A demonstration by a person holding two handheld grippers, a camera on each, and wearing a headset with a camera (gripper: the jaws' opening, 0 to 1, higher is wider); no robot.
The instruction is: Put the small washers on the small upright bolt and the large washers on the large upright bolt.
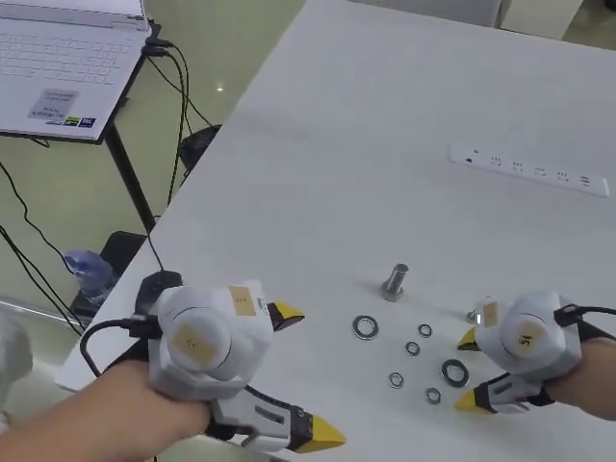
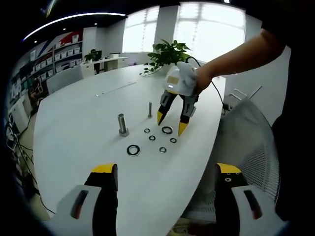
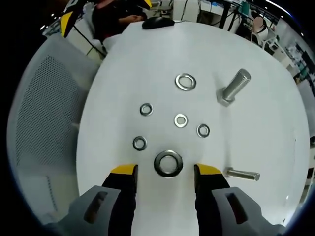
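Note:
Two upright bolts stand on the white table: a large one point(image 1: 395, 282) point(image 2: 122, 124) point(image 3: 234, 87) and a thin small one point(image 1: 474, 315) point(image 2: 149, 108) point(image 3: 242, 173), which my right gripper partly hides in the head view. One large washer point(image 1: 454, 372) point(image 3: 168, 163) lies flat between the fingertips of my open right gripper point(image 1: 469, 370) point(image 3: 166, 171) point(image 2: 172, 123). A second large washer point(image 1: 365, 327) point(image 3: 185, 82) lies nearer the large bolt. Several small washers point(image 1: 412, 348) point(image 3: 180, 120) are scattered between them. My left gripper point(image 1: 306, 375) point(image 2: 166, 169) is open, holds nothing, and hovers by the table's near edge.
A white power strip point(image 1: 529, 170) lies at the far right of the table. A laptop point(image 1: 58, 58) sits on a separate stand at the upper left, with cables hanging below. A grey mesh chair point(image 3: 44, 113) stands just off the table edge.

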